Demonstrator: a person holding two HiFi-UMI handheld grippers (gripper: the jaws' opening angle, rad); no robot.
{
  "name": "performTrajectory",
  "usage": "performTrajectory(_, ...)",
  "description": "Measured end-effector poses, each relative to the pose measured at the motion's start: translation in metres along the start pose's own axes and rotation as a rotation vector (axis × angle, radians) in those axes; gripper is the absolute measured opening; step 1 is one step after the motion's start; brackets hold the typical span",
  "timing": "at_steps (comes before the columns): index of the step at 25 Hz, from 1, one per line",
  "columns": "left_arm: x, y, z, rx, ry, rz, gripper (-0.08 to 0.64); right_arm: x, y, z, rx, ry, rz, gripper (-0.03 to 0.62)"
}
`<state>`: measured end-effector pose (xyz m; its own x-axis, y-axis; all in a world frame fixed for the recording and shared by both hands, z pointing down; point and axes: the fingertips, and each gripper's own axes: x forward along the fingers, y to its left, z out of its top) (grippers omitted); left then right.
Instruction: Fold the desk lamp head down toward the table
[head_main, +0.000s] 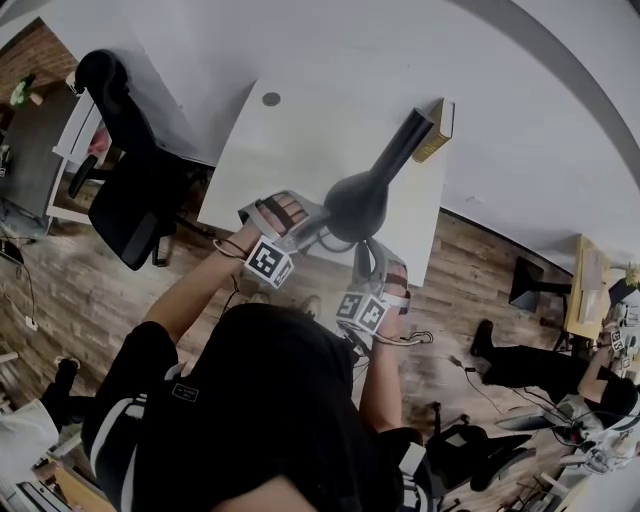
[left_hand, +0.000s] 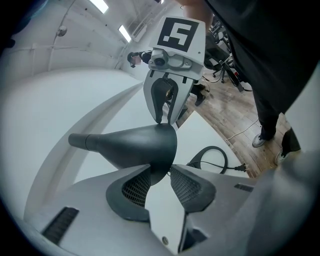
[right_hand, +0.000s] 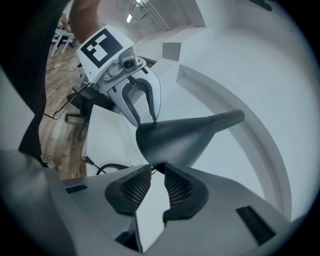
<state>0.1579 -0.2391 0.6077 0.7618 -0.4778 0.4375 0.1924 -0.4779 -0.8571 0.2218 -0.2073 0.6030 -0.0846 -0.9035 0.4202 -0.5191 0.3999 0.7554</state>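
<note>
Head view: the lamp head (head_main: 355, 205) covers the jaw tips of the left gripper (left_hand: 160, 170) and the right gripper (right_hand: 157, 172), so mostly their marker cubes (head_main: 268, 262) show there. Both gripper views see the lamp head from outside only (mouth turned away, inside unseen). The lamp arm (head_main: 402, 148) ends at a tan block (head_main: 437, 130) on the table's (head_main: 300, 140) far edge; can't tell if that is the base. The cord (left_hand: 212, 147) loop runs behind the left gripper's own jaw, so its lower part is hidden. A dark dot (head_main: 271, 99) on the tabletop is too small to identify. The person's dark top (head_main: 260, 420) blocks the floor beneath and is cut by the bottom edge. A seated person (head_main: 520, 365) at right is cut off by the picture's rim.
</note>
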Motion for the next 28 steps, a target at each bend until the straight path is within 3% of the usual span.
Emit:
performTrajectory(11, 0.000, 0.000, 0.000, -0.035, -0.016, -0.002, 0.140, 0.001, 0.000, -0.001, 0.023, -0.007, 0.001, 0.100)
performTrajectory(17, -0.011, -0.006, 0.003, -0.098, -0.011, -0.013, 0.164, -0.013, 0.000, 0.002, 0.075, -0.018, 0.000, 0.089)
performTrajectory(20, -0.025, -0.003, 0.004, -0.207, -0.027, 0.012, 0.166, -0.022, -0.003, 0.002, 0.191, -0.030, -0.003, 0.080)
performTrajectory(25, -0.044, 0.014, 0.002, -0.401, -0.033, 0.087, 0.137, -0.041, -0.029, 0.016, 0.532, -0.102, -0.007, 0.050)
performTrajectory(28, -0.058, 0.035, 0.006, -0.567, -0.090, 0.151, 0.096, -0.053, -0.052, 0.035, 0.699, -0.166, -0.019, 0.029)
